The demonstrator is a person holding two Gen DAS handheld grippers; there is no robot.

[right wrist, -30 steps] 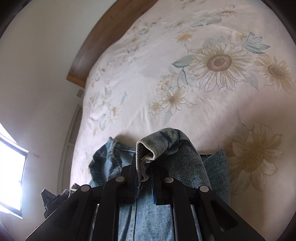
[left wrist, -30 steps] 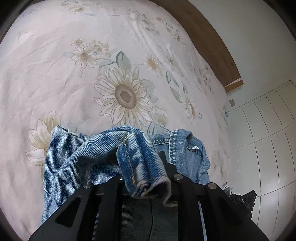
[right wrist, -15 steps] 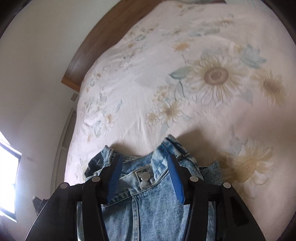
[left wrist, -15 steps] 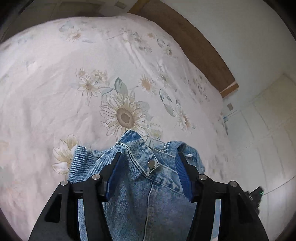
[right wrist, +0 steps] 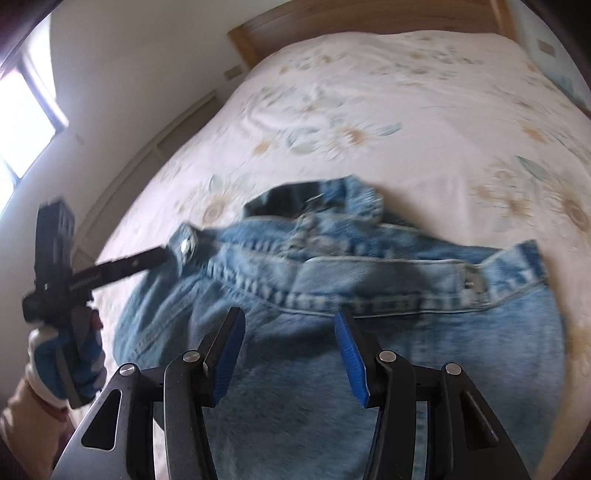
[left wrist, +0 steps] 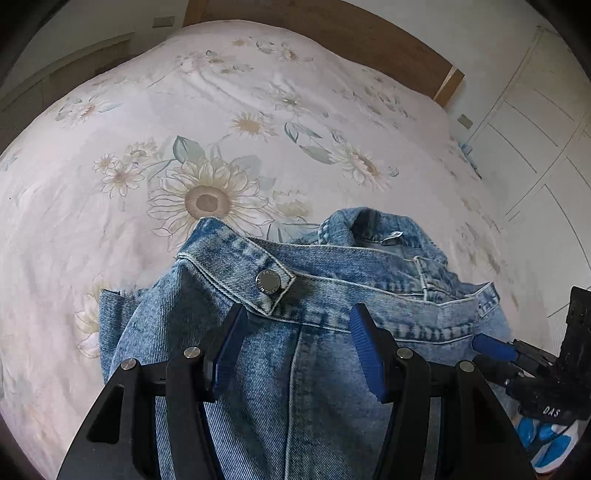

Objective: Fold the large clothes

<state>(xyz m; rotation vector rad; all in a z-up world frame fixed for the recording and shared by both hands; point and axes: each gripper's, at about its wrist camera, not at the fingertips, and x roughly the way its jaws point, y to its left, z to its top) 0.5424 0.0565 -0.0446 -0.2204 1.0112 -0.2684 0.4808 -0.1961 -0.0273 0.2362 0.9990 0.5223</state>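
Note:
A blue denim jacket (left wrist: pixel 332 317) lies folded on the bed, its hem band with a metal button (left wrist: pixel 268 281) laid across near the collar (left wrist: pixel 373 225). My left gripper (left wrist: pixel 299 328) is open and empty, hovering over the denim just below the band. My right gripper (right wrist: pixel 290 332) is open and empty above the same jacket (right wrist: pixel 369 295). The left gripper also shows in the right wrist view (right wrist: pixel 159 256), at the band's buttoned end. The right gripper's blue fingertips (left wrist: pixel 493 347) show at the right edge of the left wrist view.
The bed has a pale pink cover with sunflower print (left wrist: pixel 207 199) and a wooden headboard (left wrist: pixel 332 29). White wardrobe doors (left wrist: pixel 535 147) stand to the right. A window (right wrist: pixel 22 122) is at the left of the right wrist view.
Both grippers let go of the denim they held a second ago and opened. The jacket's lower part now lies folded up over the body. Both grippers have drawn back and turned.

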